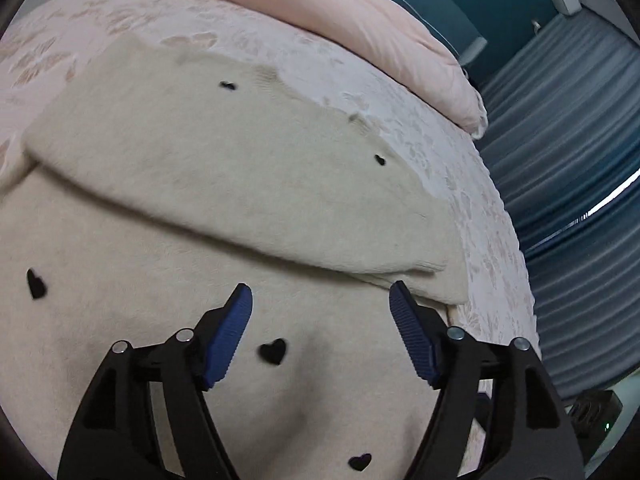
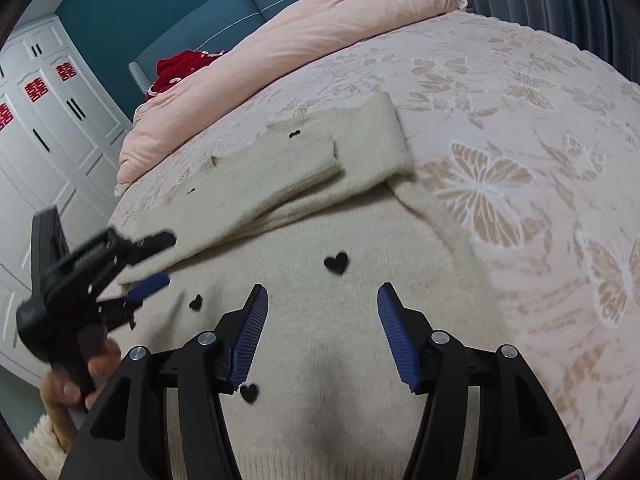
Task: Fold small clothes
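Left wrist view: the left tongs (image 1: pixel 320 300) hang over a cream sweater (image 1: pixel 168 240) dotted with small black hearts, spread on a bed (image 1: pixel 460 168) with a pale flowered cover. The jaws stand well apart with nothing between the blue pads — only knit shows beneath them, and I cannot tell whether the tips touch it. Just beyond the tips a sleeve (image 1: pixel 248 184) lies folded across the body of the sweater, its cuff end a little ahead of the right-hand pad. Farther off lies a pink quilt (image 1: pixel 340 20), and grey curtains (image 1: pixel 568 160) hang off to the right.

Right wrist view: the right tongs (image 2: pixel 322 304) hover over the lower body of the same sweater (image 2: pixel 340 360), jaws likewise wide and empty. Ahead of them both sleeves look folded in, one lying over the other (image 2: pixel 320 160). To the left the left tongs (image 2: pixel 148 276) appear blurred, held by a hand (image 2: pixel 76 384) in a fluffy white cuff; their jaws seem parted, gripping nothing.

So the sleeves are probably done. What seems left is folding the body — likely bringing the hem, near the tongs, up toward the collar — and the hem itself is mostly out of sight.
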`<state>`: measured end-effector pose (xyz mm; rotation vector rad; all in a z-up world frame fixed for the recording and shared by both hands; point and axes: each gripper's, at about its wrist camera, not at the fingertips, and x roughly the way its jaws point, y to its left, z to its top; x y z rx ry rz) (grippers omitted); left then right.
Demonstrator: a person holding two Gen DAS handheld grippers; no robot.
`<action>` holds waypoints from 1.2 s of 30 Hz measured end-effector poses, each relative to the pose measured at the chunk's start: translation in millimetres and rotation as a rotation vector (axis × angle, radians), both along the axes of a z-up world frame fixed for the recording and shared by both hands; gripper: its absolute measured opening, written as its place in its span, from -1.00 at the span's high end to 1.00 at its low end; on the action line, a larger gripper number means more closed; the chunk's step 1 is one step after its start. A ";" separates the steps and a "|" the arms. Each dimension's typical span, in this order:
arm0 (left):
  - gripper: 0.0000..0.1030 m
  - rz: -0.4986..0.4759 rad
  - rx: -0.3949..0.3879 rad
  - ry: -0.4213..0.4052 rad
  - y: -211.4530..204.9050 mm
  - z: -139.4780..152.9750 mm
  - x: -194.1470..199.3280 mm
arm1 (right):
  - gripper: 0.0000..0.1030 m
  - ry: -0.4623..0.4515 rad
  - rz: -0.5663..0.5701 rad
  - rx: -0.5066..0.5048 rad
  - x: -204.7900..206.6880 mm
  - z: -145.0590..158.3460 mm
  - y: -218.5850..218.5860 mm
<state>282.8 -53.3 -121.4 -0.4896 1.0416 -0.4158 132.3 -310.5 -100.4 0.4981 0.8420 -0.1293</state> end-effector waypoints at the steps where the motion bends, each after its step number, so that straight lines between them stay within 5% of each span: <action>1: -0.37 0.047 -0.015 0.020 17.3 -3.6 3.2 | -0.19 -0.003 0.015 -0.022 10.9 2.5 -1.3; 8: -0.41 0.349 -0.117 0.159 124.0 -21.9 46.2 | -0.28 0.050 0.002 -0.091 112.3 -15.4 -13.2; 11: -0.39 0.407 -0.139 0.186 142.8 -29.5 58.8 | -0.21 0.119 -0.042 0.010 140.6 -41.4 -23.7; 12: -0.26 0.416 -0.140 0.184 145.3 -30.1 62.3 | 0.09 0.129 -0.036 0.055 147.1 -47.3 -22.9; 13: 0.00 0.426 -0.131 0.183 147.6 -30.2 65.5 | 0.88 0.128 0.000 0.101 153.9 -49.6 -19.6; 16: 0.60 0.441 -0.117 0.168 153.4 -25.6 78.8 | 0.87 0.034 0.088 0.103 167.3 -14.3 -1.8; 21: 0.59 0.453 -0.072 0.086 153.9 -7.8 88.1 | 0.88 -0.324 0.159 0.057 154.3 93.3 -2.4; 23: 0.58 0.426 -0.012 0.069 145.8 -12.9 89.7 | 0.88 -0.257 0.150 -0.025 162.9 70.6 -13.8; 26: 0.62 0.425 0.050 0.134 137.4 -39.3 89.7 | 0.89 0.098 0.082 -0.017 180.9 -28.3 -41.8; 27: 0.63 0.431 0.046 0.134 137.9 -44.2 87.9 | 0.89 0.124 0.071 -0.004 174.6 -43.3 -46.3; 36: 0.62 0.402 0.087 0.095 135.7 -39.2 84.1 | 0.89 -0.029 0.034 0.112 149.3 -18.8 -50.3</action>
